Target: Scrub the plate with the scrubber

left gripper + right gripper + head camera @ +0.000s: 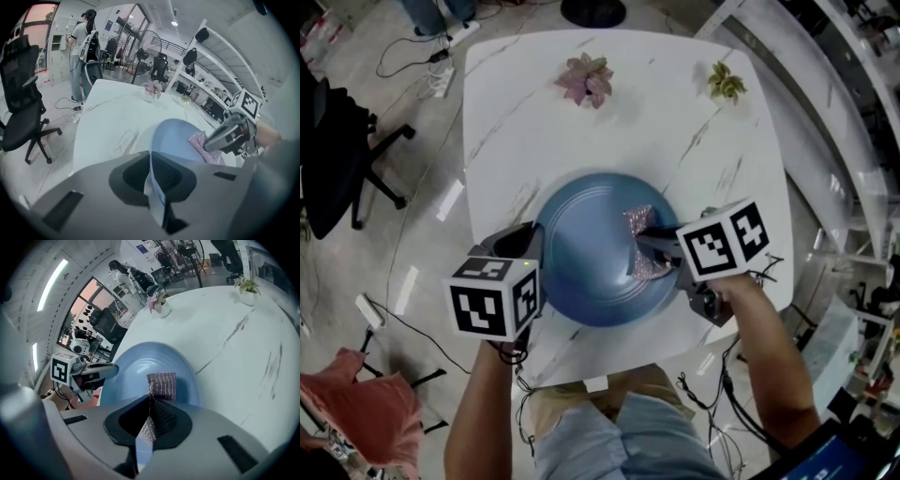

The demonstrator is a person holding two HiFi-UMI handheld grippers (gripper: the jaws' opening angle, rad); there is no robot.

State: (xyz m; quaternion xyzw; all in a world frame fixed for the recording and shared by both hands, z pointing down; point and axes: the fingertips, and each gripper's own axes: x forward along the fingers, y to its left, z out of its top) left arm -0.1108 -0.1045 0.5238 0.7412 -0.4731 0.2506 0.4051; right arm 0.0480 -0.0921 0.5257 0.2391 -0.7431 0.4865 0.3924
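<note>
With the left gripper (528,246) clamping the plate (581,267) by its rim and the right gripper (645,249) pinching the scrubber (637,221) (a pinkish mesh), flat, overlapping strokes probably clean best.

The plate (581,258) sits on the table's (516,141) near half. On its right side lies the scrubber (639,225), pinched from the right by the right gripper (649,247). The left gripper (530,246) clamps the plate's left rim. Two plants (586,80) (727,82) stand along the far edge, and a chair (337,159) is off left, on the floor.
</note>
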